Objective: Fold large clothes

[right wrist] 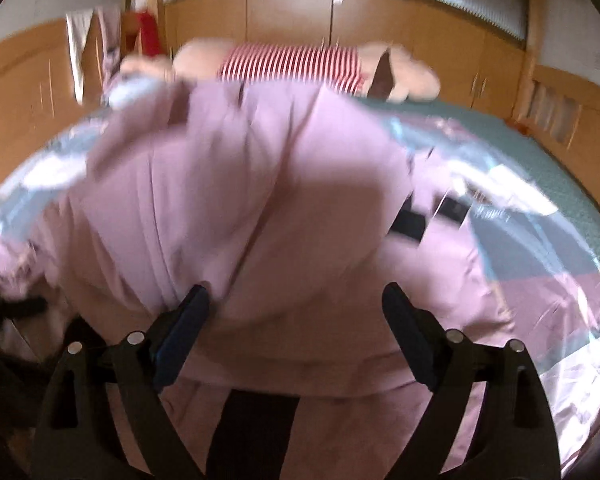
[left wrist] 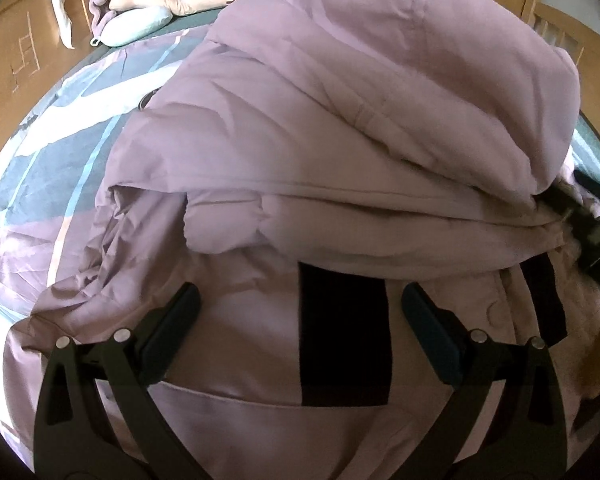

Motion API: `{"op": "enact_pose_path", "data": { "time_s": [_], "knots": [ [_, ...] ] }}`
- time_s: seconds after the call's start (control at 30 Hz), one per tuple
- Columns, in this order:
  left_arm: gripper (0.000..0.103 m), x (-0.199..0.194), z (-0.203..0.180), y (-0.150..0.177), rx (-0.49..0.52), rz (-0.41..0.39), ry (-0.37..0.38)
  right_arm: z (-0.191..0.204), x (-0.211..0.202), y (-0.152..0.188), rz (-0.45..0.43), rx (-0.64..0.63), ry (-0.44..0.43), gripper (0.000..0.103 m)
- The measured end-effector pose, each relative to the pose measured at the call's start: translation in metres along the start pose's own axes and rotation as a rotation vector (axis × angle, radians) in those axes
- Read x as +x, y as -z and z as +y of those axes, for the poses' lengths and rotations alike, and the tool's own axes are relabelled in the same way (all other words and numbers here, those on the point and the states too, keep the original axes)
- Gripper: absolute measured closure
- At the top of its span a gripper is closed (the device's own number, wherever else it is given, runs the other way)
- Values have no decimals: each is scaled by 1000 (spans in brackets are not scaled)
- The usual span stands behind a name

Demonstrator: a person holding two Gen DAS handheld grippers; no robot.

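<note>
1. A bedroom with wooden cupboards [right wrist: 292, 20] along the far wall, and a bed [left wrist: 56, 136] under a teal, white and lilac patterned cover fills the middle of both views.
2. The landmark here is the big lilac padded coat [left wrist: 340, 128], lying on the bed with its upper part folded over into a thick heap.
3. Beyond the coat, at the head of the bed, sit a pale blue pillow [left wrist: 136, 24], a cream plush toy in a red-and-white striped top [right wrist: 292, 66] and a lilac plush toy [left wrist: 100, 0] against the cupboards.
4. Black strips [left wrist: 344, 336] run across the coat's near part, just below the folded heap.
5. The left gripper [left wrist: 300, 308] hangs over that near part, jaws spread wide on either side of one black strip; the pads press on nothing.
6. At the coat's right edge in the left view, the right gripper [left wrist: 588, 224] pokes in beside the fold.
7. The right wrist view is blurred: its jaws stand wide apart, with the coat's bulging fold lying between the fingers [right wrist: 188, 320]; no clear clamp on the fabric shows.
8. More black strips [right wrist: 408, 224] show on the coat's far right side in that view.
</note>
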State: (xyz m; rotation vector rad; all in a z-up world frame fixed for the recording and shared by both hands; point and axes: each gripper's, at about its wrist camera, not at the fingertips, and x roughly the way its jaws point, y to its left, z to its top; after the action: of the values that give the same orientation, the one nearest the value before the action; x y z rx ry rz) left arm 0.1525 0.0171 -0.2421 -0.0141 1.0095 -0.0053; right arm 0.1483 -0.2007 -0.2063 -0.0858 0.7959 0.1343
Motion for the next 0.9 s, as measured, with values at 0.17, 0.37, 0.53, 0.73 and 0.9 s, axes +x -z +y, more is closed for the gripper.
{"op": "enact_pose_path", "data": {
  "time_s": [0.17, 0.37, 0.53, 0.73, 0.9],
  "knots": [
    [2, 2, 4, -1, -12, 6, 13, 6, 4, 4, 26, 6, 9, 10],
    [2, 5, 1, 1, 13, 1, -10, 5, 10, 10, 36, 9, 12, 6],
    [2, 4, -1, 3, 17, -3, -14, 5, 12, 11, 39, 2, 18, 4],
    [2, -20, 3, 5, -65, -49, 42, -3, -11, 8, -55, 33, 30, 4],
    [2, -45, 9, 3, -88, -127, 86, -10, -62, -1, -306, 55, 14, 4]
  ]
}}
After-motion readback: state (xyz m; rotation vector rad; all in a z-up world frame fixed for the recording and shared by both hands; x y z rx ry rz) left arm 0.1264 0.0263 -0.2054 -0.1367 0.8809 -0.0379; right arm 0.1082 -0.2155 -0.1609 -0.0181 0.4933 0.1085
